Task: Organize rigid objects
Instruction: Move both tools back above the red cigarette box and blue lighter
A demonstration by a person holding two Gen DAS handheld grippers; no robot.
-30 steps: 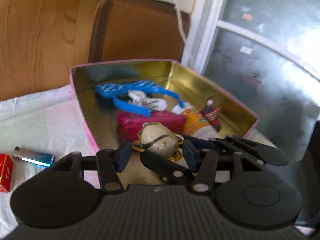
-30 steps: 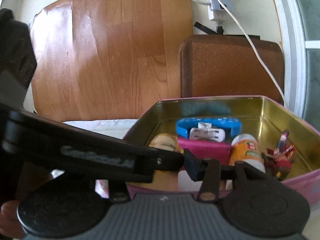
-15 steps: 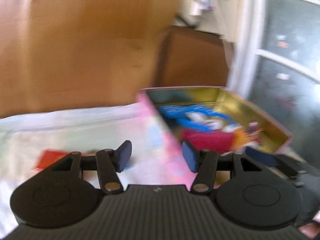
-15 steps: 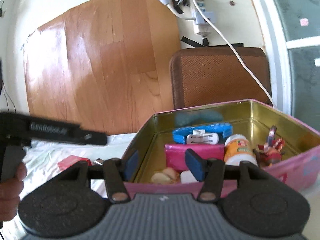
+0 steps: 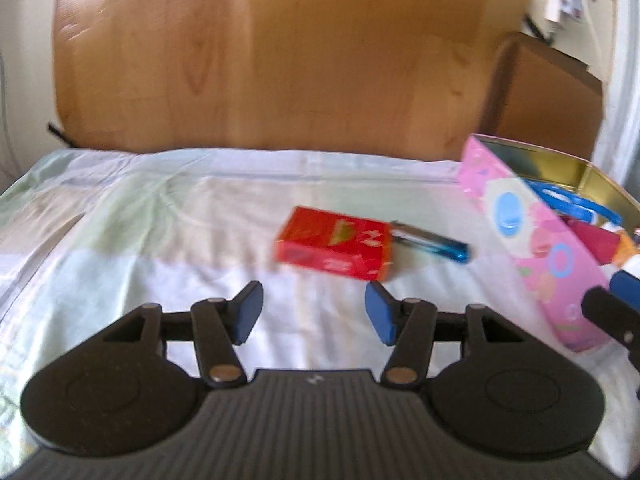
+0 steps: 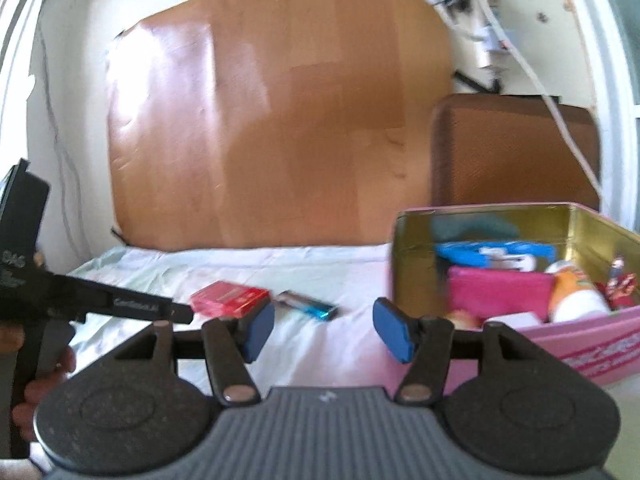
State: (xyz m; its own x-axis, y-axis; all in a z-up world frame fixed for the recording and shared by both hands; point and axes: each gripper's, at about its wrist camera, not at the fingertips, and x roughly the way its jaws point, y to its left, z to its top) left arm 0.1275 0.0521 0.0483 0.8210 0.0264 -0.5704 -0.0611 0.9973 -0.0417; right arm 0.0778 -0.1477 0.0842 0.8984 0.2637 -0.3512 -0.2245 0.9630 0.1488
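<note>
Rigid objects mostly sit in the pink tin [image 6: 600,344] already. The left claw [image 5: 314,312] stands half open and empty; the right claw [image 6: 324,330] is opening, nothing between its jaws. Beside the tin, on the cloth-covered counter [image 5: 160,240], a red box [image 5: 334,248] and a blue lighter [image 5: 432,242] seem left to pack.

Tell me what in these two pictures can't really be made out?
- Print on the red box: left wrist view, motion blur.
- Near contents of the pink tin: right wrist view, hidden by its front wall and the right claw.
- Tin's right end: left wrist view, cut off by the frame edge.
</note>
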